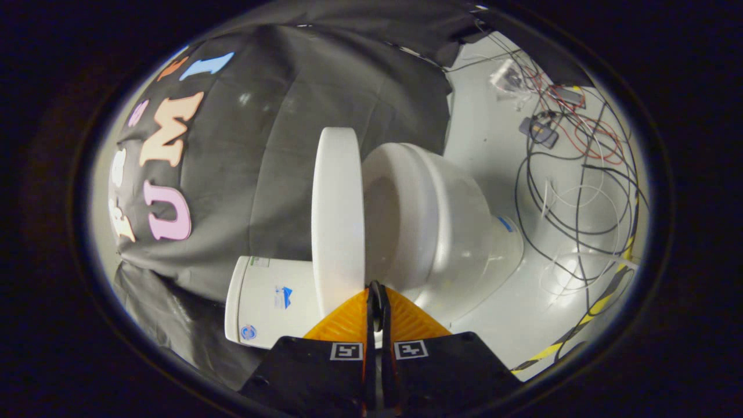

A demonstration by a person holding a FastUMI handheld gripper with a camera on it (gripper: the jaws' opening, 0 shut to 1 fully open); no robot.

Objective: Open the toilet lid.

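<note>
- Gripper (376, 285) is seen nearest the camera; fingers are brought nearly together, w/ only a thin slit left between them. Tips sit at the lid's edge, but whether anything is pinched can't be told.
- Toilet lid (338, 215) is seen edge-on, just ahead of the tips, swung away from the bowl.
- Seat and bowl (432, 215) are exposed beside the lid; a wedge-shaped gap is seen between lid and seat.
- Tank (270, 302) is seen on the lid's other side, w/ small stickers on it.
- Loose cables (572, 180) are strewn on the pale floor (511, 325) beyond the bowl.
- Striped tape (586, 319) is laid on the floor near the cables.
</note>
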